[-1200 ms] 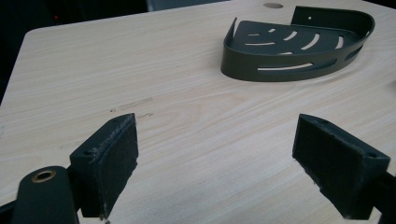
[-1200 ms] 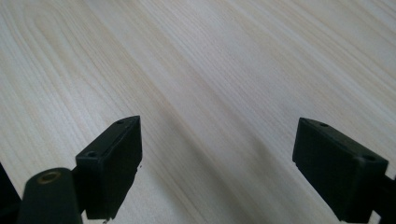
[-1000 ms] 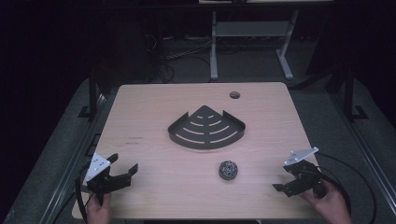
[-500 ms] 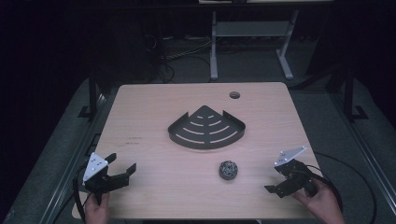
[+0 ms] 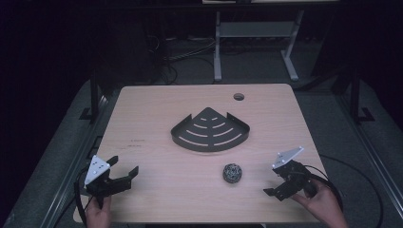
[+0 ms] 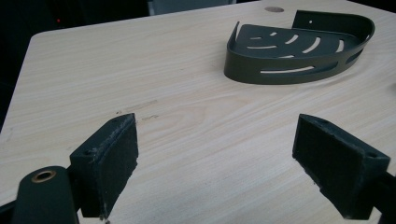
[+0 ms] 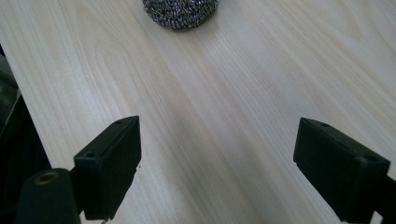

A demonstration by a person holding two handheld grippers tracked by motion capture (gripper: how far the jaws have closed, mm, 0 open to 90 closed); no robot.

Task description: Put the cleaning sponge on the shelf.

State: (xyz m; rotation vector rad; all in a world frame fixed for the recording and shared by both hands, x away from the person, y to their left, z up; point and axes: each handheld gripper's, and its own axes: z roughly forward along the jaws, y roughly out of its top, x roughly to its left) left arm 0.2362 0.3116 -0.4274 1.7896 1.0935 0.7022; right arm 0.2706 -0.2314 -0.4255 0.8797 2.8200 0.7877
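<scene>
a light wooden table [image 5: 157,118] lay in front of me, with dark floor around it. near the middle of the table sat a dark metal corner shelf basket [image 5: 210,130], fan-shaped, with curved slots cut through its floor and a low wall around its rounded edge. nearer to me and a little to the right of the basket, well apart from it, a small ball of steel wool [image 5: 232,172] rested on the bare wood. a small round hole [image 5: 238,96] showed in the table top toward the far right corner.

my left gripper [image 5: 124,172] was at the near left corner of the table, held in my left hand [image 5: 98,213], with its grey three-cornered plate on top. its fingers [image 6: 112,158] were wide apart with nothing between them. in the left gripper view the basket [image 6: 299,49] stood well ahead, up and to the right of the jaws.

my right gripper [image 5: 273,185] was at the near right side of the table, held in my right hand [image 5: 323,202], with its cable trailing behind. its fingers [image 7: 114,161] were also spread wide and held nothing. in the right gripper view the steel wool [image 7: 180,11] lay ahead on the wood, apart from both jaws, toward the left one.
</scene>
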